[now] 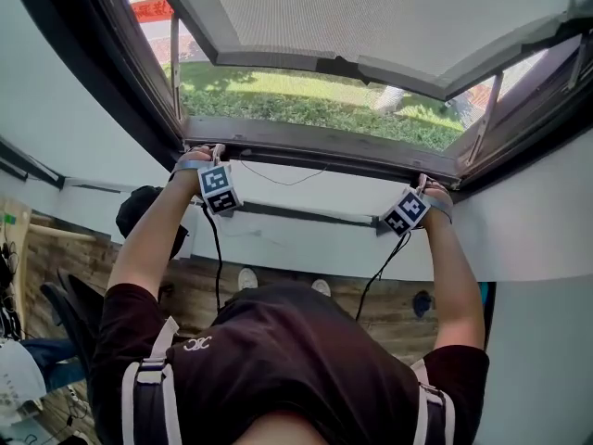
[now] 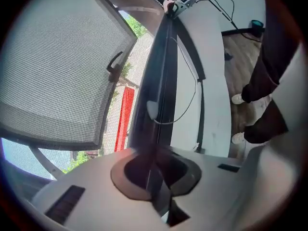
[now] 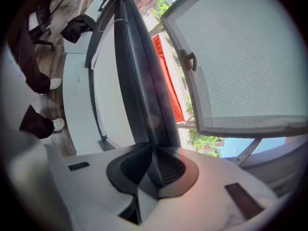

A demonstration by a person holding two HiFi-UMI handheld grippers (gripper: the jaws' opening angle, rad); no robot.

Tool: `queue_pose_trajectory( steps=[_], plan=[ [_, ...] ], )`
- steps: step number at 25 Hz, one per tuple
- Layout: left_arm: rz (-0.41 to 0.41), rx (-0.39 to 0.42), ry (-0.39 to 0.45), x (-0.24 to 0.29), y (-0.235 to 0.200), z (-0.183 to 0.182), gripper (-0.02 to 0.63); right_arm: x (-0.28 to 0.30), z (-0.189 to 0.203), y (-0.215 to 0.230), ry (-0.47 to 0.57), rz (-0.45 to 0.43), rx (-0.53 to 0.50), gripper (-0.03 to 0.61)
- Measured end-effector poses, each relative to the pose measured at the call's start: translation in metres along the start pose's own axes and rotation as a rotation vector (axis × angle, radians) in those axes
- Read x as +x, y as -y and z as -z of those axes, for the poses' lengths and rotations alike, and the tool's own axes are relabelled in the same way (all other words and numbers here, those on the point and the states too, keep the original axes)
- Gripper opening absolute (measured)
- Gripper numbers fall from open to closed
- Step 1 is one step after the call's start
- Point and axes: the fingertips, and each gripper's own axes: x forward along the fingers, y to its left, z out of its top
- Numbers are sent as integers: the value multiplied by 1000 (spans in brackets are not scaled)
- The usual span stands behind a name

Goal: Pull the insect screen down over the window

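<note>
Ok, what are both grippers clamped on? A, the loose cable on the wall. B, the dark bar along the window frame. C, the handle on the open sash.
B: the left gripper and right gripper each have their jaws closed on the dark bar, one toward each end.

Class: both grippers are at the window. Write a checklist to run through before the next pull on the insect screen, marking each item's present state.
1. Left gripper shut on the dark bar: ok.
2. Right gripper shut on the same bar: ok.
3. Grips spaced wide apart along the bar, head view: ok.
4. Window sash swung outward, away from the bar: ok.
5. Thin cord looped below the bar will not snag: cannot tell.
6. Mesh attached behind the bar: cannot tell.
</note>
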Motion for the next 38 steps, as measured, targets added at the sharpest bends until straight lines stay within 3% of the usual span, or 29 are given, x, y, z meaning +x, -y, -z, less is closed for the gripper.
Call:
queue_pose_trajectory(
  steps=[3,6,10,17,20,22,23,26,30,33,35,38],
  plan=[
    [-76,-2,-2,-7,-16,-3,34,-2,1,15,19,56,-3,40],
    [-21,15,-36,-21,-23,0,34,-9,-1,29,20,74,-1,40],
    [-34,23,-17,-12,-24,-4,31,-5,-4,26,15,92,-13,37],
    [-12,69,-68,10,-5,-3,28,12,0,0,-23,-37,-104,18],
    [-6,61,-55,9,-6,-3,28,10,-2,-5,11,-132,-115,17],
    [33,59,-45,8,-1,-3,29,8,2,-20,12,-247,-114,200],
    [72,58,-41,6,3,-2,34,7,3,-25,5,-280,-112,249],
    [190,43,-30,-1,17,1,188,8,1,-26,7,-259,-107,288],
    [153,26,-13,0,22,2,213,11,1,-29,3,-212,-95,314],
    [144,-1,16,5,24,-2,277,17,-3,-29,19,-177,-66,337],
    [123,-12,40,12,18,-5,206,20,-5,-26,41,-150,-46,317],
    [116,-9,32,13,11,-1,169,23,-6,-25,59,-126,-26,319]
  ],
)
